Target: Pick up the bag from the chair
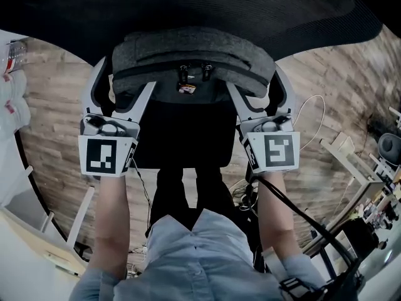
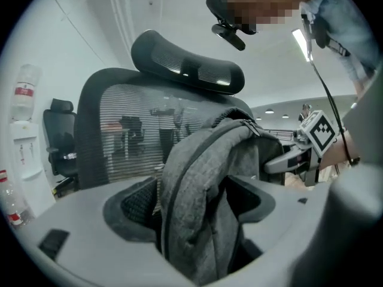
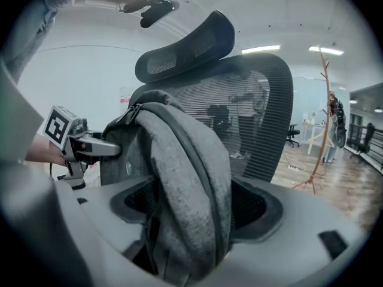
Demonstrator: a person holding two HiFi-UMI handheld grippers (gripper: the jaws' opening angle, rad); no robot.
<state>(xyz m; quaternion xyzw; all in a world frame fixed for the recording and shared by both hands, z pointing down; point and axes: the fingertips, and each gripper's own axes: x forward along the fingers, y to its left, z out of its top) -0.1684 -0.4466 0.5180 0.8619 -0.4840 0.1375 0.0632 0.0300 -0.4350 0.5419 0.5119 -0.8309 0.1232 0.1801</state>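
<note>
Before one black mesh chair (image 3: pixel 257 118), left claw (image 2: pixel 194 220) and right claw (image 3: pixel 191 220) both clamp the one grey bag (image 1: pixel 194 55).

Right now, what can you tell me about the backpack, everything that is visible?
The backpack is soft grey heathered fabric, upright before the mesh chair backrest. A dark zipper crosses its top, two pulls meeting at the centre above a small tag. The left claw clamps one side, the right claw the other, fabric bunched between the jaws. Its base is hidden.
</note>
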